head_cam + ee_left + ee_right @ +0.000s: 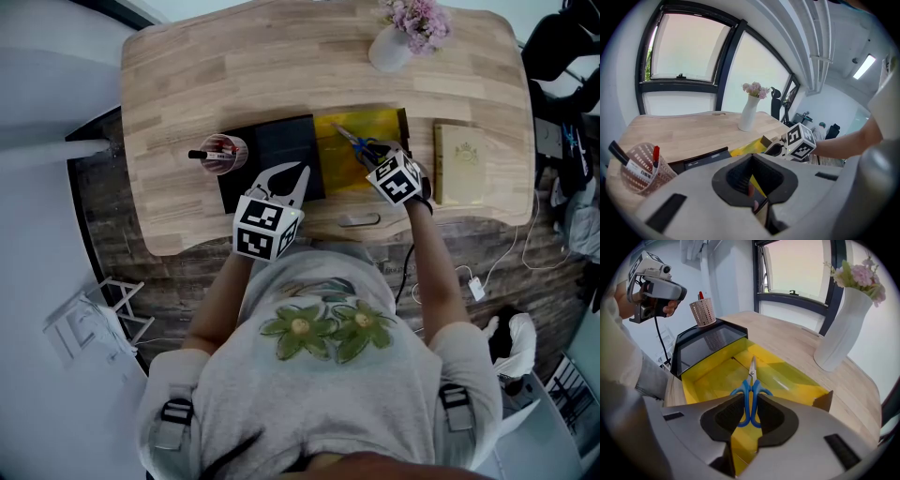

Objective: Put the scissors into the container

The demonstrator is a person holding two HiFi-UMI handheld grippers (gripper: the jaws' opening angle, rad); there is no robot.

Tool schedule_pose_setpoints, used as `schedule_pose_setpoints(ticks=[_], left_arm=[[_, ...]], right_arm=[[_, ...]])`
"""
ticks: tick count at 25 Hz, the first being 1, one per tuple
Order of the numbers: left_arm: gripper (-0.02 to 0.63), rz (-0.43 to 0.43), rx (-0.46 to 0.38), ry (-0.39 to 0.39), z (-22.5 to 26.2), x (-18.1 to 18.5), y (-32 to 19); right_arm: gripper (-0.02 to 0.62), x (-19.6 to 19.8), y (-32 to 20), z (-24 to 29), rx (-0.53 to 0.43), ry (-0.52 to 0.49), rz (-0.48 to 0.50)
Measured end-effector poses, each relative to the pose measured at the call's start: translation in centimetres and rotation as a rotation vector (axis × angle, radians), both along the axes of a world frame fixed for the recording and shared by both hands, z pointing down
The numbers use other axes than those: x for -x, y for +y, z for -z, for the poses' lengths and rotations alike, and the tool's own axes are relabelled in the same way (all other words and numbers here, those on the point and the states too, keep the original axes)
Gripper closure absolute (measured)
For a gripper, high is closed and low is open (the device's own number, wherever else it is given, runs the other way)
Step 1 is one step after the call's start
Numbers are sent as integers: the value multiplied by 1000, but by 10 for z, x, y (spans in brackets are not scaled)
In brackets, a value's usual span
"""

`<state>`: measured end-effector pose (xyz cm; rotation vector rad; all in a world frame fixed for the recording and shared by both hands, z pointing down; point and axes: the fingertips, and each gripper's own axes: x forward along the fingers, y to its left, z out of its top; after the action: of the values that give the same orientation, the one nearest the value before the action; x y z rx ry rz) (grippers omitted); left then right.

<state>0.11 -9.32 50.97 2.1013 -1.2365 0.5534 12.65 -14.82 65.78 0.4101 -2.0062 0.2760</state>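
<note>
Blue-handled scissors [752,378] point forward over the open yellow container [707,380], their handles between the jaws of my right gripper [751,411], which is shut on them. From the head view, the scissors [356,142] hang above the yellow container [366,123] at the table's middle, with the right gripper [377,157] just behind them. My left gripper [293,178] is held over the front of the black tray, shut with nothing in it; its own view shows the left gripper [753,182] raised, the yellow container [744,149] ahead.
A black tray [272,148] lies against the container's left side. A mesh pen cup [223,154] stands left of the tray. A white vase of flowers [394,45] is at the back, a tan book [459,165] at the right, a small silver object [360,220] near the front edge.
</note>
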Motion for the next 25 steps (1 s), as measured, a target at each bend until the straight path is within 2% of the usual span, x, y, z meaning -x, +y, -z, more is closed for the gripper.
schedule_pose_setpoints(ticks=[25], left_arm=[[600, 3, 7, 1, -5, 3, 4]], right_arm=[[508, -1, 2, -17, 35, 42, 6]])
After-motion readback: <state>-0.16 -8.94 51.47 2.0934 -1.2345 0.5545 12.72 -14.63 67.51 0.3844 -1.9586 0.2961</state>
